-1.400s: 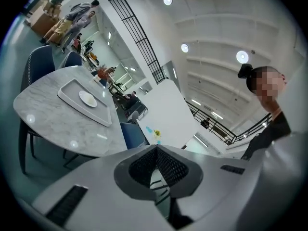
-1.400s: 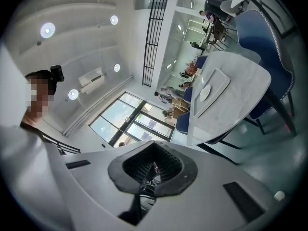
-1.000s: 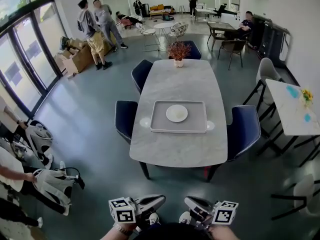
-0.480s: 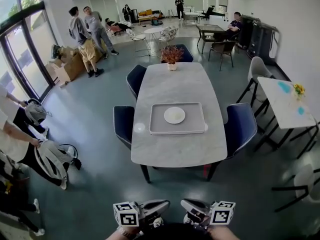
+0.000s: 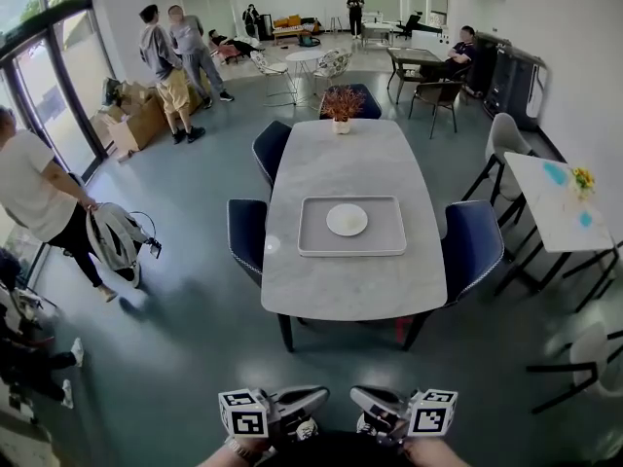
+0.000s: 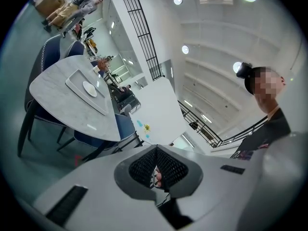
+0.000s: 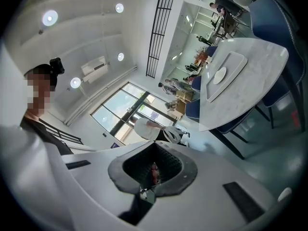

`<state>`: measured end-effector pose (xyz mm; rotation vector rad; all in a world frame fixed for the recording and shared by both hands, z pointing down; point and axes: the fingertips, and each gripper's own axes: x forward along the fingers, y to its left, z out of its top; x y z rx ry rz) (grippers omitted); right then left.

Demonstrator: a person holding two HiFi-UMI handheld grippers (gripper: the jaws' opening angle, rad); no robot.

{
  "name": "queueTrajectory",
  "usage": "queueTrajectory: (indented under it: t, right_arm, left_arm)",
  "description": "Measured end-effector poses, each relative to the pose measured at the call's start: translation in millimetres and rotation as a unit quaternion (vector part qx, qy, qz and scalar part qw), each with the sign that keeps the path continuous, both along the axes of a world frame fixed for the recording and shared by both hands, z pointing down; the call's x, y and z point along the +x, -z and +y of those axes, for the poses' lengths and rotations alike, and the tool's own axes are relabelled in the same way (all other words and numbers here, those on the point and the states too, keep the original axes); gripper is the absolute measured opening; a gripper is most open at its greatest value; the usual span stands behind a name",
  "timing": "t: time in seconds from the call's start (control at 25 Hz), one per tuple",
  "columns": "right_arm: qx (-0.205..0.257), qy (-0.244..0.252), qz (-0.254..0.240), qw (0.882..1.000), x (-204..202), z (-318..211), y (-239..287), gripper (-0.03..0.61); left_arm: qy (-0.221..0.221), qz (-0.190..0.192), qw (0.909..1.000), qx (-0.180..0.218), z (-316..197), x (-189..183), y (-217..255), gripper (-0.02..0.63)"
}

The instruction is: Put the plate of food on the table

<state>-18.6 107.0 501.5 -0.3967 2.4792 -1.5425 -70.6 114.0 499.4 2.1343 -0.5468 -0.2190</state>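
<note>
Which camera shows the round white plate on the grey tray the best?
The head view. It looks down on the round white plate, whole, in the middle of the rectangular grey tray. The left gripper view and right gripper view show it far off, small and tilted.

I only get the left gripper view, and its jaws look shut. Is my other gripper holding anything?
Observer: No. The right gripper has its jaws together on nothing.
Operator: Is anybody close to us?
Observer: A person in a white shirt is at our left, beside a grey and white backpack.
Operator: Where are my grippers?
Observer: Side by side, low in the head view, left gripper included, with floor between them and the table.
</note>
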Motion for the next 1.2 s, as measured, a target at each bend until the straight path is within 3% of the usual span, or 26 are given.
queueTrajectory:
  t: [0.8,1.2]
  right_arm:
    - [-0.004,-0.013,0.000,1.000,-5.8,-0.3,-6.4,0.011]
    - [-0.006,-0.016,-0.003,1.000,-4.5,2.2,-5.2,0.011]
  left_arm:
    - [-0.004,0.010,0.9998,-0.017,0.4,-11.1,-8.5,0.008]
    - [-0.008,0.000,1.0000,-0.003,2.9,-8.2,-2.3,0.006]
